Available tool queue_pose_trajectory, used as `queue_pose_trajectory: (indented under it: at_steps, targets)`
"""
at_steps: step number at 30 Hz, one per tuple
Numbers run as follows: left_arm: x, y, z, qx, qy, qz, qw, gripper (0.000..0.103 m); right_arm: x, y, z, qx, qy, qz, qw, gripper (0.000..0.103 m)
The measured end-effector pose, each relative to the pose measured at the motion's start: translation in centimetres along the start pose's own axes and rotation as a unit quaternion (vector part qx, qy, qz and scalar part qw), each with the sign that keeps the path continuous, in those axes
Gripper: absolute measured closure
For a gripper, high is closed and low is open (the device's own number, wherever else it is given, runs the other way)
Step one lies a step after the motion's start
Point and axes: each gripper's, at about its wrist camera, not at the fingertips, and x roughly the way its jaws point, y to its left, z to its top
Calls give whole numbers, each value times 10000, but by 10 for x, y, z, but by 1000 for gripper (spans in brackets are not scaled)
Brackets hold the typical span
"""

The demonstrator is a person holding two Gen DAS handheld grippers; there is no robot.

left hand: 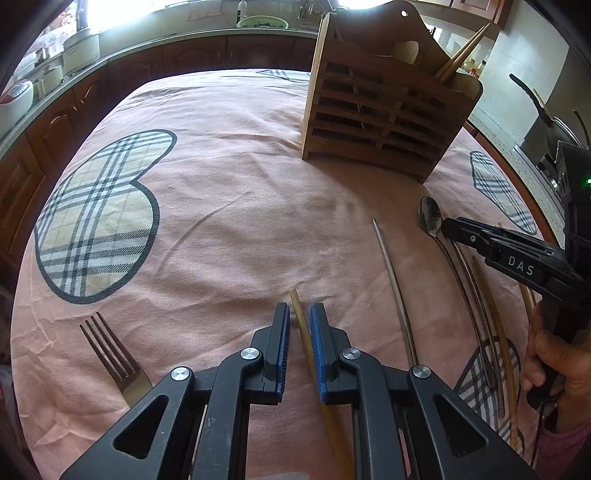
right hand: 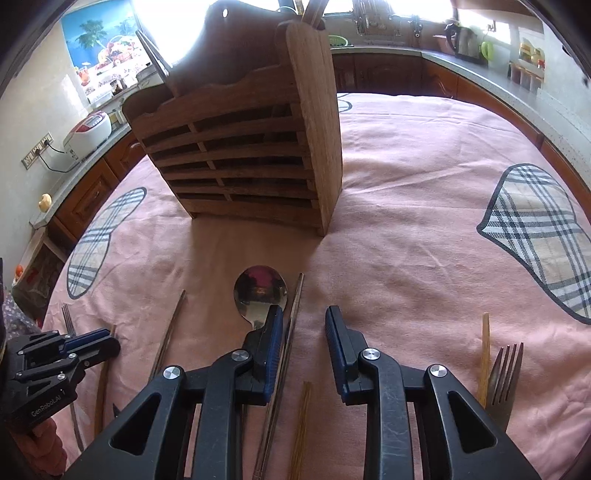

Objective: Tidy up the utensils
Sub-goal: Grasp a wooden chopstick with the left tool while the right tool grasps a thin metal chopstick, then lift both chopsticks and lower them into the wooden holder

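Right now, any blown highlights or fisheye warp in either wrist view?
Left wrist: window along the top edge clips to white; counter edge bows hard. Right wrist: window behind the rack burns out, leaving the rack's back in silhouette; spoon bowl mirrors a red blur. The cloth stays sharp.

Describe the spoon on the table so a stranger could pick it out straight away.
Start at the slatted wooden utensil holder standing on the pink tablecloth. Just in front of it lies the shiny metal spoon, bowl towards the holder. Its neighbours are thin straight chopsticks; it alone has a round mirrored bowl.

Left gripper [left hand: 300, 320] narrowed, right gripper [right hand: 303, 323] parted.
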Motion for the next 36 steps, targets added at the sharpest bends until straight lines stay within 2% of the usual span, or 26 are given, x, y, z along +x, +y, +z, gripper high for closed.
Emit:
queue_pose_trajectory:
  at_steps: [3, 6, 7, 8, 9, 16, 23, 36]
  targets:
    - [1, 0, 2, -11, 8, 17, 10000, 91, 4, 10, 1, -250, -1, -205, 9995, 76]
    - [2, -5, 2, 108, -55, 106, 9999, 93, 8, 13, 6, -368, -14, -274, 9989, 81]
    - [2, -6, 1, 131, -66, 121, 9998, 95, 9, 13, 7, -385, -13, -280, 9989, 83]
    - [1, -6, 1, 134, -64, 100, 9998, 95, 10, 13, 8, -383, 5, -274, 9989, 93]
    - [1, -4, 1, 108, -55, 66, 9999, 96, 9, 12, 8, -365, 31, -231, 9991, 97]
    - [-23, 8, 0, -170, -255, -123, 9995, 100, -11, 3, 2, -36, -63, 147, 9999, 99]
    - [-70, 9, -2, -182, -653, -277, 9973, 100, -56, 4, 8, 204, -574, 424, 9972, 99]
    - [-163, 9, -22, -162, -1389, -566, 9886, 100, -151, 18, 15, 110, -1603, 509, 9857, 99]
